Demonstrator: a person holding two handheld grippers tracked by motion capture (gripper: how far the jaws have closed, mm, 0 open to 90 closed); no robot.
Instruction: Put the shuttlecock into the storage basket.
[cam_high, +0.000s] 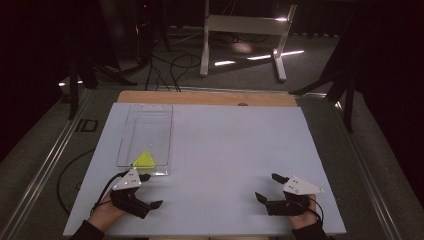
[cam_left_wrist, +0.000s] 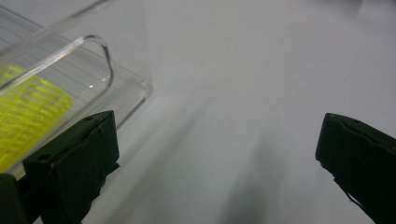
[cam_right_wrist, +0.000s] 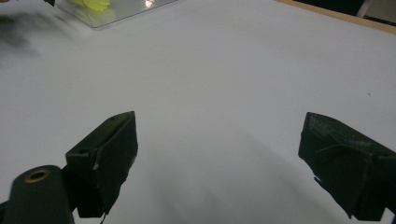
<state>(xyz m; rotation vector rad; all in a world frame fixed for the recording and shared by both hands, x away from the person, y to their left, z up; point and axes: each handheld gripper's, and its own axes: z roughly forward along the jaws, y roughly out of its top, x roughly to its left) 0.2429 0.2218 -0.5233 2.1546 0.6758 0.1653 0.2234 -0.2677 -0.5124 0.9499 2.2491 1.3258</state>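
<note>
A clear plastic tray (cam_high: 146, 125) lies on the left half of the white table (cam_high: 225, 145). A yellow wedge-shaped piece (cam_high: 144, 160) rests in the tray's near end. My left gripper (cam_high: 150, 191) stands open just in front of the tray's near right corner, with nothing between its jaws. In the left gripper view the tray's corner (cam_left_wrist: 135, 88) and the yellow piece (cam_left_wrist: 28, 116) sit beside the left jaw. My right gripper (cam_high: 271, 187) is open near the table's front right, over bare table. The right gripper view shows the tray (cam_right_wrist: 116, 11) far off at the top left.
A wooden strip (cam_high: 210, 98) runs along the table's far edge. Beyond it stand a white metal frame (cam_high: 245, 30) and loose cables (cam_high: 170, 65) on the floor. Dark stands flank both sides.
</note>
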